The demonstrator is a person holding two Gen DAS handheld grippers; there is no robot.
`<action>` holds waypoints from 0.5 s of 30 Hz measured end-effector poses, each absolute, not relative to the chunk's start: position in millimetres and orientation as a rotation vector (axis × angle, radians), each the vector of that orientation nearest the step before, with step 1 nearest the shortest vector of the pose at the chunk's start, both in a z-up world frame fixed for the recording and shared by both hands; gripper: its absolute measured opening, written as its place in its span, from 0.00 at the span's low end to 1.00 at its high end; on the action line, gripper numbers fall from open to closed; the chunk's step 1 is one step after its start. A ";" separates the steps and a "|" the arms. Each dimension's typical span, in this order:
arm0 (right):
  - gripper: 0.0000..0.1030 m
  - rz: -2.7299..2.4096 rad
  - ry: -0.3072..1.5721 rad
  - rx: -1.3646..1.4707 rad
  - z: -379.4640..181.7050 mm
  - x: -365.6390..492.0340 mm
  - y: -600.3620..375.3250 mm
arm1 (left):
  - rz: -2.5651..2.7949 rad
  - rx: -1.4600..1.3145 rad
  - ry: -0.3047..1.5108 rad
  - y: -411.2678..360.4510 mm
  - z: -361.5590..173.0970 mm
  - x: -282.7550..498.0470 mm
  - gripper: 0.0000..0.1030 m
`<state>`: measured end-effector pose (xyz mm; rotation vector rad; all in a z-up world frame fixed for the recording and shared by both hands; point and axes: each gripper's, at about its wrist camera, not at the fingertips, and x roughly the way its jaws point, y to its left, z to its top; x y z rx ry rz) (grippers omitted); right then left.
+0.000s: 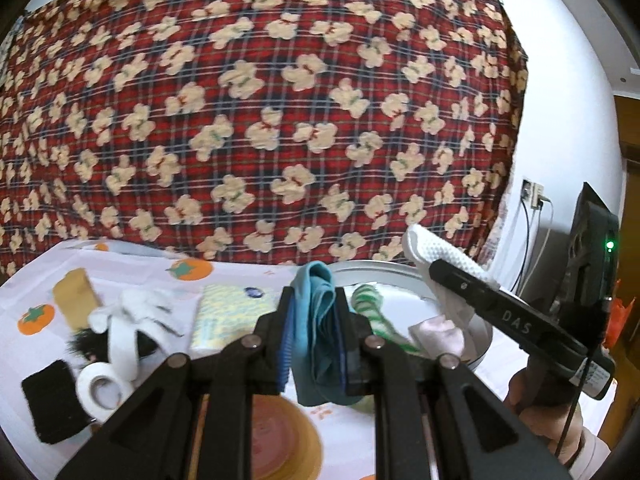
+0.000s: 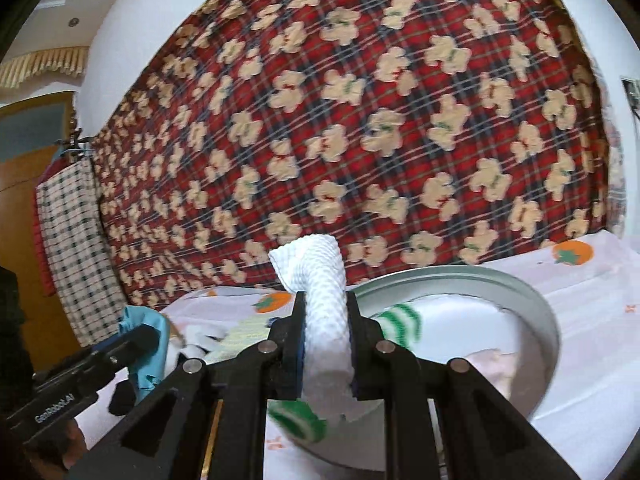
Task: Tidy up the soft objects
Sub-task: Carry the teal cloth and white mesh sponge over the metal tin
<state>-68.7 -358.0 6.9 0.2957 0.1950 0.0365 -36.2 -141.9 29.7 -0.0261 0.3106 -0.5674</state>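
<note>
We hold two soft things at once. The teal cloth (image 1: 316, 332) is pinched, bunched and hanging, between the closed jaws of the left tool (image 1: 314, 344), above the counter (image 1: 360, 432) and just short of the round metal tin (image 1: 476, 344). The white textured cloth (image 2: 326, 320) is clamped upright in the closed right tool (image 2: 326, 344), right over the tin's near rim. Inside the tin already lie a green-striped sock (image 2: 402, 322) and a pale pink cloth (image 2: 496, 368).

To do this step well, we judge that each tool should come fully over the open tin before letting go, so the trailing ends fall inside and do not drape across the rim. We release one at a time, keeping the tools apart.

Left on the counter are white gloves (image 1: 140, 312), a tape roll (image 1: 102, 390) and a black sponge (image 1: 52, 404).
</note>
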 end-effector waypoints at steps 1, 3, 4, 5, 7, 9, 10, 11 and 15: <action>0.17 0.025 0.197 0.298 6.4 -68.9 -362.6 | -0.575 -0.023 0.309 -146.5 29.8 -35.8 0.15; 0.17 0.004 0.199 0.298 6.3 -68.7 -370.7 | -0.588 -0.016 0.308 -155.1 29.2 -35.4 0.15; 0.17 -0.004 0.199 0.296 6.4 -68.7 -373.6 | -0.597 -0.012 0.307 -160.3 28.6 -35.2 0.15; 0.17 -0.013 0.200 0.292 6.4 -68.9 -376.5 | -0.602 -0.009 0.307 -163.3 28.3 -35.0 0.15; 0.17 -0.036 0.201 0.279 6.7 -68.6 -382.0 | -0.615 0.000 0.307 -172.5 27.5 -34.7 0.15; 0.17 -0.064 0.204 0.260 6.6 -67.7 -387.1 | -0.629 0.003 0.309 -180.7 28.5 -33.4 0.15; 0.17 -0.078 0.207 0.253 6.7 -66.9 -389.4 | -0.635 0.005 0.308 -183.8 28.9 -33.5 0.15; 0.17 -0.094 0.211 0.245 6.5 -66.0 -392.3 | -0.643 0.010 0.310 -189.3 29.6 -32.9 0.15; 0.17 -0.141 0.228 0.229 4.3 -61.5 -406.9 | -0.685 0.016 0.307 -215.4 32.0 -31.8 0.15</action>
